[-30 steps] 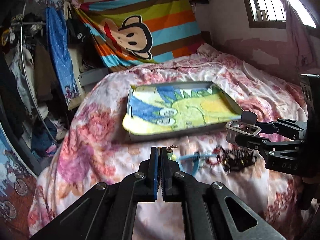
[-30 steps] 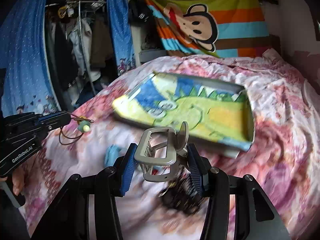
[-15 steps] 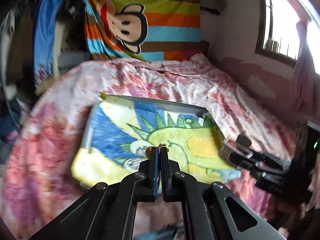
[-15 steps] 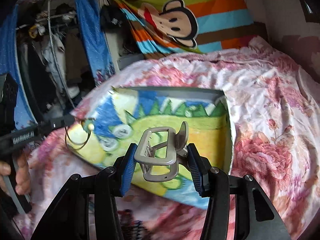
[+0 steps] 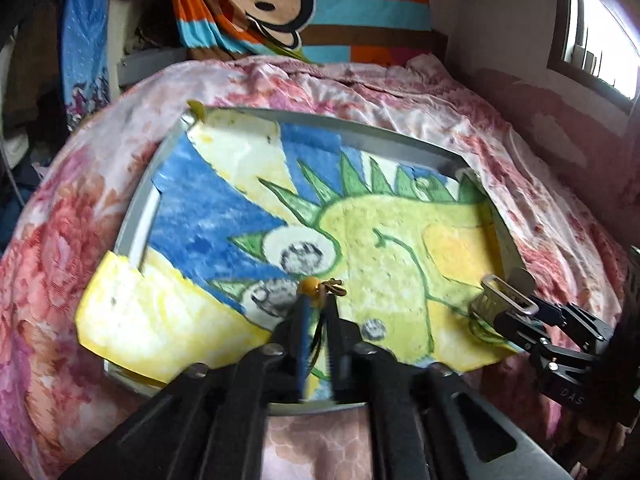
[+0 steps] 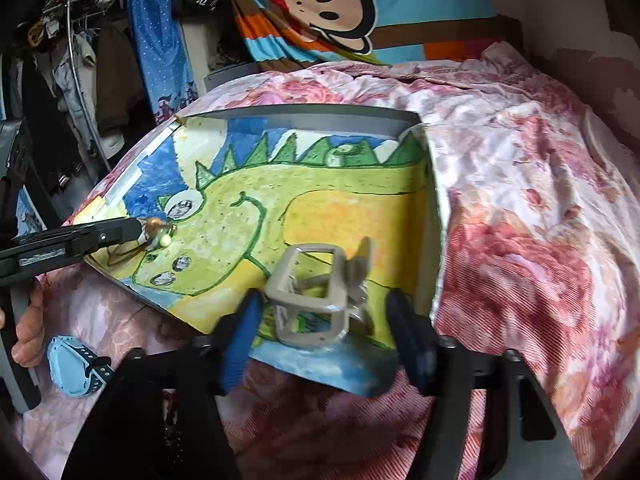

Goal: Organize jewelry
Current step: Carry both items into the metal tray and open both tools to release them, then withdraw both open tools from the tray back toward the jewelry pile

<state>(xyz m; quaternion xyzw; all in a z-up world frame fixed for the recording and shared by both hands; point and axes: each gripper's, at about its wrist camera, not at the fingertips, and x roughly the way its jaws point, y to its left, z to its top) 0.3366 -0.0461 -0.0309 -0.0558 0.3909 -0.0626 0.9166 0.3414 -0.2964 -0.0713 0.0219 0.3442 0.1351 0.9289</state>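
Observation:
A grey tray lined with a dinosaur drawing lies on the flowered bed; it also shows in the right wrist view. My left gripper is over the tray's near part, its jaws a little apart around a cord necklace with an amber bead; the bead and cord show in the right wrist view. My right gripper is open over the tray's near right corner. A grey hair claw clip lies between its fingers, apart from both pads; it also shows in the left wrist view.
A light blue watch lies on the bedspread left of my right gripper. A striped monkey blanket hangs behind the bed. Clothes hang at the left. A window is at the right.
Both grippers moved forward and down over the tray. My right gripper's jaws opened off the claw clip. My left jaws parted slightly around the necklace cord.

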